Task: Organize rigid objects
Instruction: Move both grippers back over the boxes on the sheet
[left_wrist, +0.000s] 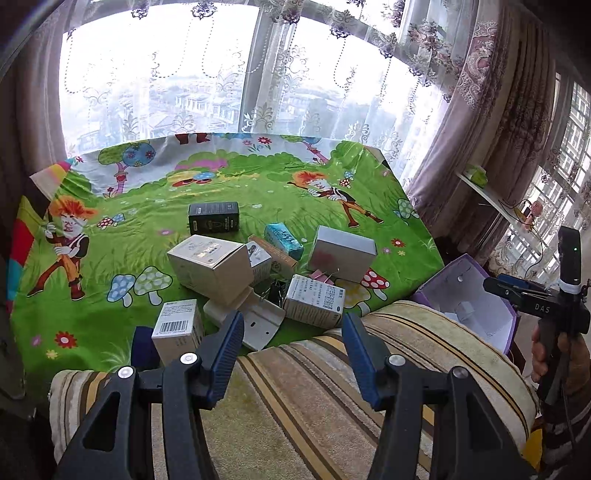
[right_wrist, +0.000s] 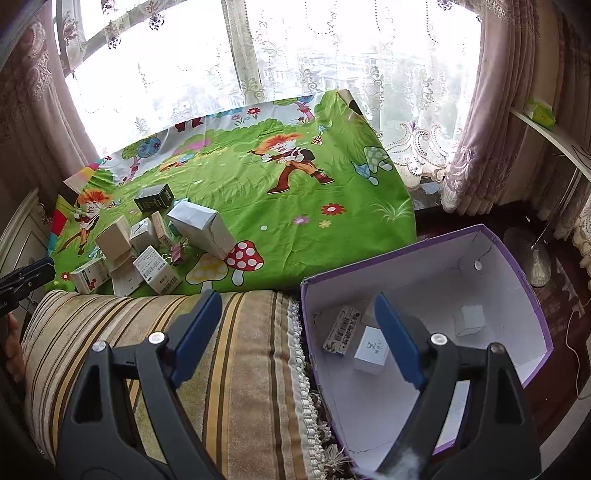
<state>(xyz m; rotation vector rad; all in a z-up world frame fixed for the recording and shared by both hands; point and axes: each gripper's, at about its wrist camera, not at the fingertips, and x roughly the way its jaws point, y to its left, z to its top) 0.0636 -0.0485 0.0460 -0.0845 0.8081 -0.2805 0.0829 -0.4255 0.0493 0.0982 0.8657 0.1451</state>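
Observation:
A pile of small cartons lies on the green cartoon cloth (left_wrist: 258, 184). It includes a black box (left_wrist: 213, 217), a big white box (left_wrist: 214, 264), a teal box (left_wrist: 283, 240), a grey-white box (left_wrist: 343, 254) and a barcode box (left_wrist: 177, 330). My left gripper (left_wrist: 293, 332) hangs open and empty over the striped cushion (left_wrist: 314, 387), just short of the pile. My right gripper (right_wrist: 295, 314) is open wide and empty, one finger over the cushion, the other over the purple box (right_wrist: 388, 254). That box holds a barcode carton (right_wrist: 341, 330), a white carton (right_wrist: 371, 349) and a white cube (right_wrist: 469, 320).
Binder clips (left_wrist: 277, 291) lie among the cartons. A hand (left_wrist: 561, 354) grips the right tool's handle at the far right of the left wrist view. Lace curtains (right_wrist: 332, 74) and a window stand behind the table. A white shelf (right_wrist: 546, 136) runs along the right.

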